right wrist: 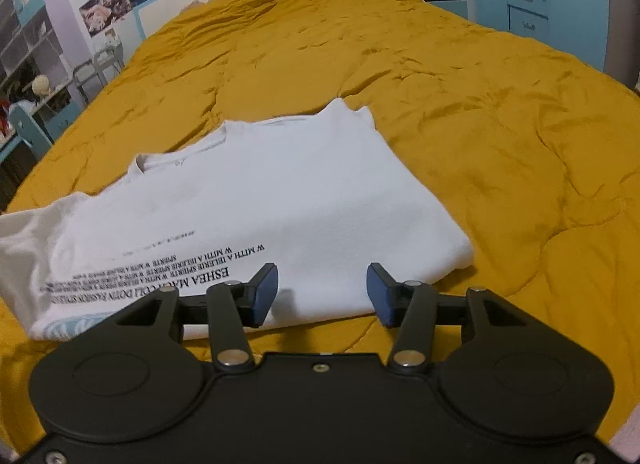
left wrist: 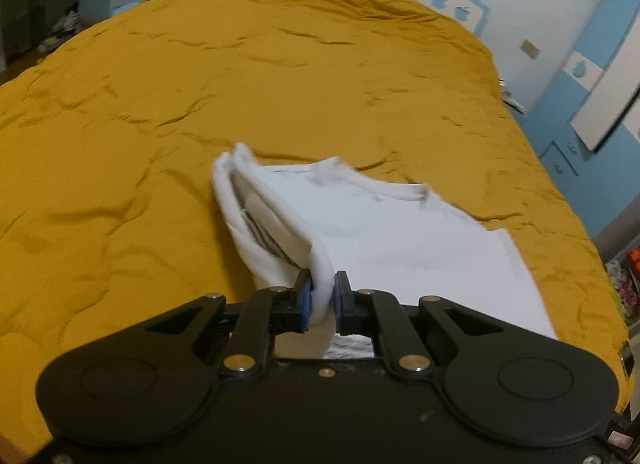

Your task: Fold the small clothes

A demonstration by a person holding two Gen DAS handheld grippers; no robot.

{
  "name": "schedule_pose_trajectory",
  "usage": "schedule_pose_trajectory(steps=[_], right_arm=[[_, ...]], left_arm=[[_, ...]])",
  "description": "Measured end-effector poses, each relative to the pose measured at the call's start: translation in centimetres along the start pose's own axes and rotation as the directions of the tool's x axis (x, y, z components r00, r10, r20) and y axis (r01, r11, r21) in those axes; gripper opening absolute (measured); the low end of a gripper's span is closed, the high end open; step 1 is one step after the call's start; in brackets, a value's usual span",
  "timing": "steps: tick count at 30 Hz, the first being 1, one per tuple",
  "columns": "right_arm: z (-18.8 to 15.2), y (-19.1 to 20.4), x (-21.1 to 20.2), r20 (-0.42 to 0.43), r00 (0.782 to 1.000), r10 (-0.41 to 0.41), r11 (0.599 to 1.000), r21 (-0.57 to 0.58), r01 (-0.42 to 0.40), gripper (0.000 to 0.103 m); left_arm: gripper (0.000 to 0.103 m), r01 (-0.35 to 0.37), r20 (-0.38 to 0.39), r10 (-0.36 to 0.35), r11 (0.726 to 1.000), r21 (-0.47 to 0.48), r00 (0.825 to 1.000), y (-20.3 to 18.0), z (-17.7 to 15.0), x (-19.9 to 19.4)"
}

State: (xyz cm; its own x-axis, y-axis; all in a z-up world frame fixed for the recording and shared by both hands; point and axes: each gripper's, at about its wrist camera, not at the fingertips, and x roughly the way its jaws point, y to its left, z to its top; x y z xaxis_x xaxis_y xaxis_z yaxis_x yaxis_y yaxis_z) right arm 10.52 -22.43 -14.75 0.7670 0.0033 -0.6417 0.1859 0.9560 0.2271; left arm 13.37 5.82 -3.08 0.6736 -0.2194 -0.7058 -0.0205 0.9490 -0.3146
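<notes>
White T-shirt (right wrist: 256, 199): lies part-folded on the yellow bed (right wrist: 480, 123). Left gripper (left wrist: 324, 296): jaws pinched on a raised side edge. Right gripper (right wrist: 322, 292): jaws half-wide, empty, above the hem. Step: side fold. Next: carry edge across, lay flat.

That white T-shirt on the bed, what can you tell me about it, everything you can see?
The white T-shirt is soft, thin knit with black printed lettering and a pale blue print near its hem. It lies mostly flat on the mustard yellow bedspread, collar towards the far end. One edge is lifted and bunched, pinched between the blue pads of the left gripper. The right gripper hangs open over the near edge, not gripping it.
</notes>
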Motion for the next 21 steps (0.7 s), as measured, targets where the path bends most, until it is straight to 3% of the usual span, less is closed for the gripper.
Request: schedule_pose_trajectory(steps=[13, 21], right_arm=[[0.8, -6.4, -2.0, 0.028, 0.998, -0.057, 0.994, 0.092, 0.054, 0.056], [0.9, -10.0, -2.5, 0.030, 0.997, -0.077, 0.986, 0.153, 0.072, 0.056]], left_arm=[[0.005, 0.141, -0.037, -0.137, 0.979, 0.149, 0.990, -10.5, 0.3, 3.9], [0.004, 0.279, -0.136, -0.252, 0.931, 0.237, 0.958, -18.3, -2.6, 7.1]])
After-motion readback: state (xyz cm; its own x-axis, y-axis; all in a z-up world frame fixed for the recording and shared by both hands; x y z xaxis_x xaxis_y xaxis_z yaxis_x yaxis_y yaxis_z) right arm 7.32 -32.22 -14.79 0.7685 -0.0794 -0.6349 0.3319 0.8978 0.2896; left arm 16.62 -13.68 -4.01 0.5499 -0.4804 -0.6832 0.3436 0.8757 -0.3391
